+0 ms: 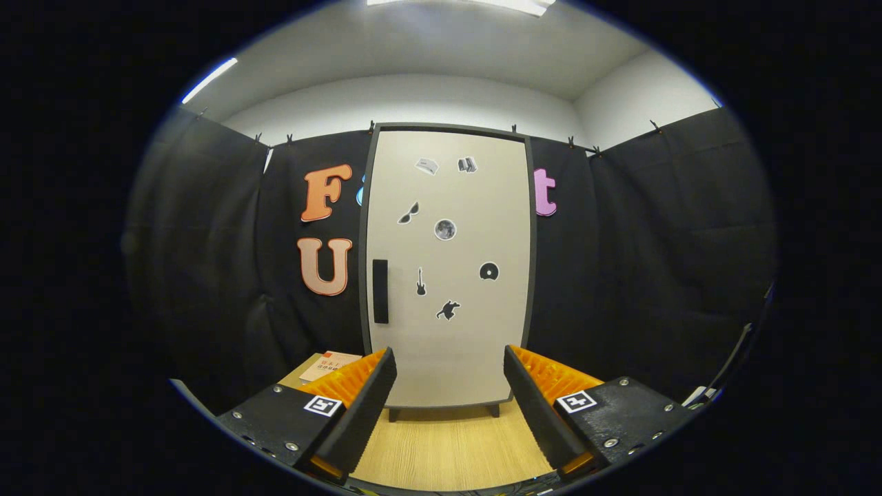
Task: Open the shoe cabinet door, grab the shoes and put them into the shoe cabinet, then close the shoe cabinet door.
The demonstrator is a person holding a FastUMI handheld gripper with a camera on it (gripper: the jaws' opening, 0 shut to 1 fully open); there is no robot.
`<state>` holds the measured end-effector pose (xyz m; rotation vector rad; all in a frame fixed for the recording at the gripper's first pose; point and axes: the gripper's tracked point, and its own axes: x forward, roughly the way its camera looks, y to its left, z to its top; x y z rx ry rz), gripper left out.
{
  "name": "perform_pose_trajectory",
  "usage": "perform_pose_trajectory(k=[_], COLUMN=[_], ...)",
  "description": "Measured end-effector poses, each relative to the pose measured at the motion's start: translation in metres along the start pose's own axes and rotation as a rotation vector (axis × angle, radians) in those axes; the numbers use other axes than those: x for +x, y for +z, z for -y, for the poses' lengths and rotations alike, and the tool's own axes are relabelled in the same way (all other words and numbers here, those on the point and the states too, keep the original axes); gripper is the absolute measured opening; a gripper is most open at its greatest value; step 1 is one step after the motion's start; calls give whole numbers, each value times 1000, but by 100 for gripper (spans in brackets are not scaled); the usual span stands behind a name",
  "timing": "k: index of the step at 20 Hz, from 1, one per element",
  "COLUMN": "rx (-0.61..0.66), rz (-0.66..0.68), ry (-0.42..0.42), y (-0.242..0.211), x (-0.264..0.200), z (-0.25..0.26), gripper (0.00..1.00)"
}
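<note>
A tall shoe cabinet [448,344] stands upright beyond my fingers, against the black cloth wall. Its pale door is shut, framed in dark grey, and carries several small black stickers. A dark vertical handle [380,291] sits on the door's left side, about halfway up. My gripper [449,368] is open, its two fingers spread wide with nothing between them, aimed at the door's lower part from a short distance. The cabinet rests on short dark feet on a light wooden surface [448,448].
A flat box or book with an orange-and-white cover [329,365] lies on the wood left of the cabinet's base, partly behind my left finger. Black cloth walls close in on both sides. A pale object edge shows at the far right [699,396].
</note>
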<state>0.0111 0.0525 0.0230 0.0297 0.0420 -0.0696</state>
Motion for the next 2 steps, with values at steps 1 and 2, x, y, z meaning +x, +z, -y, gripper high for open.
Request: perform_pose_trajectory(k=[1,2], rx=[6,9], rz=[5,7], ry=[1,-1], y=[1,3], x=[-4,-6], z=[1,1], gripper=[97,98])
